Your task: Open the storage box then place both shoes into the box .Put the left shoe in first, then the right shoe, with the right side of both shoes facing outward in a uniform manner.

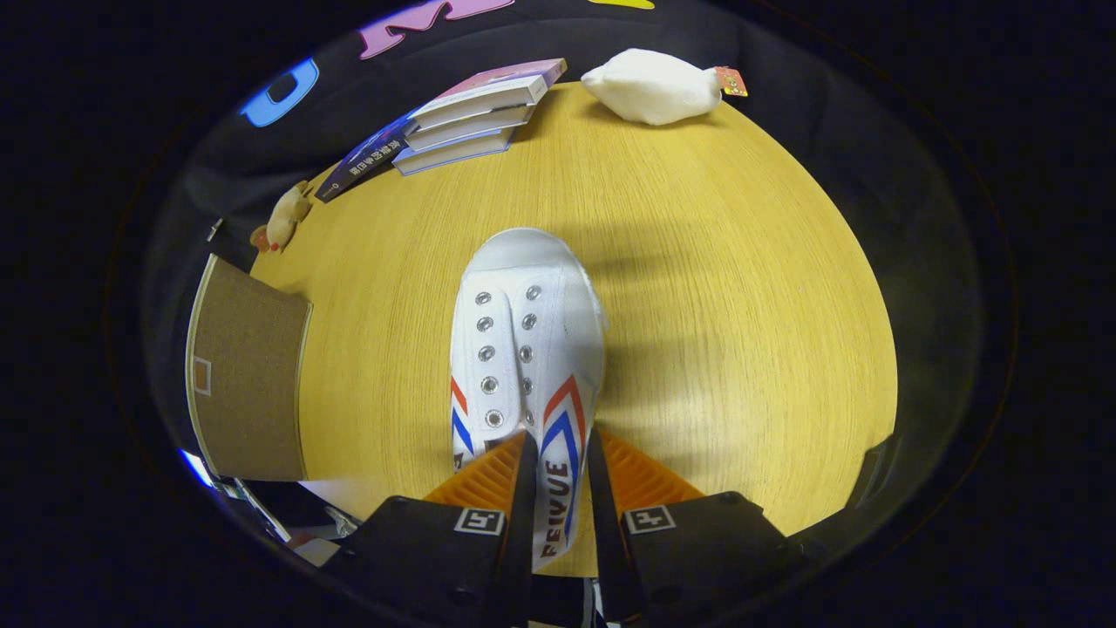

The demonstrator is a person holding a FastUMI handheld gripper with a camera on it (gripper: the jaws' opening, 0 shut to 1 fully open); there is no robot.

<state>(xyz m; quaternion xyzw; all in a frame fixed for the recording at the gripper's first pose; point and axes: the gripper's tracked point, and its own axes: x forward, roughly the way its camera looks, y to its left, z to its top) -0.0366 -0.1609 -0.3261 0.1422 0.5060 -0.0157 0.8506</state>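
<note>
— So, what is the gripper [558, 488] doing right now?

— Its two fingers are closing narrow on the rear side wall of the white shoe [527, 349], pinching the striped panel between them. The shoe is stretching away from the fingers in the centre of the frame, toe pointing toward the far side of the wooden table [715, 288].

— Is it being lifted or sitting on the table?

— Hard to say; a shadow is falling to its right, but I cannot tell for sure.

— And the storage box [248, 375]?

— A brown box-like shape is sitting at the left of the frame, at the table's edge. Whether its lid is open I cannot tell.

— How should the carry go?

— I'd judge it best keeping the pinch firm, since the thin canvas wall could be slipping, and swinging left slowly while keeping the shoe level, checking that its right side is ending up facing outward.

— Anything nearby?

— Stacked books [475, 122] and a white plush toy [654, 85] are lying at the upper part of the frame, well apart.
</note>
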